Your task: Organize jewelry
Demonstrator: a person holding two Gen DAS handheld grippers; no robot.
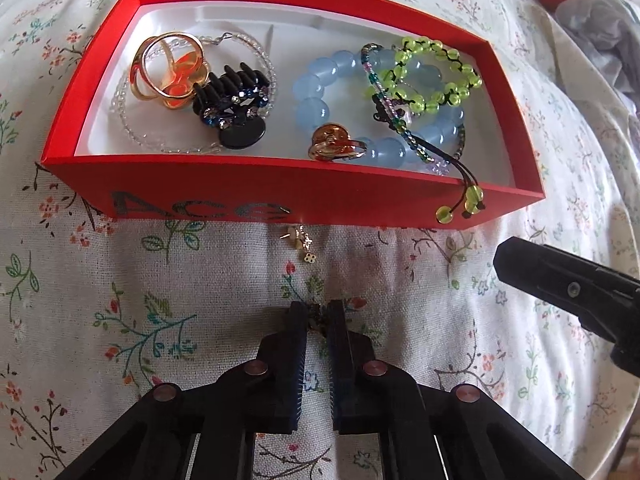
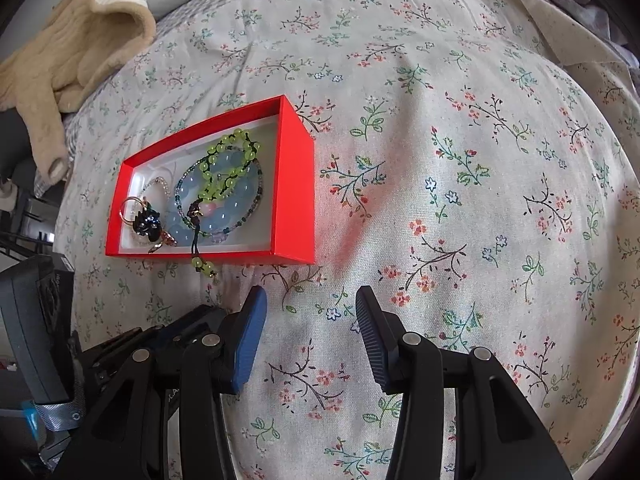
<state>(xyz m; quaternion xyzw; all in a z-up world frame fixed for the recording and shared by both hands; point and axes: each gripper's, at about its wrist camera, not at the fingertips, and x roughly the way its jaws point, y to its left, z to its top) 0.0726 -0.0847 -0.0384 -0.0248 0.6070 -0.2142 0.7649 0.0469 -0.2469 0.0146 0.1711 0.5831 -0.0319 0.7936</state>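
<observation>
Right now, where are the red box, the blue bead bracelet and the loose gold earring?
red box (image 1: 248, 196): left wrist view, front wall.
blue bead bracelet (image 1: 309, 109): left wrist view, a left-side bead.
gold earring (image 1: 301, 240): left wrist view, its middle, on the cloth.

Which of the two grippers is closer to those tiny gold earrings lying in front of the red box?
Left. The left gripper sits directly before the earrings, jaws nearly closed on something small and dark. The right gripper is off to their right, jaws open.
</observation>
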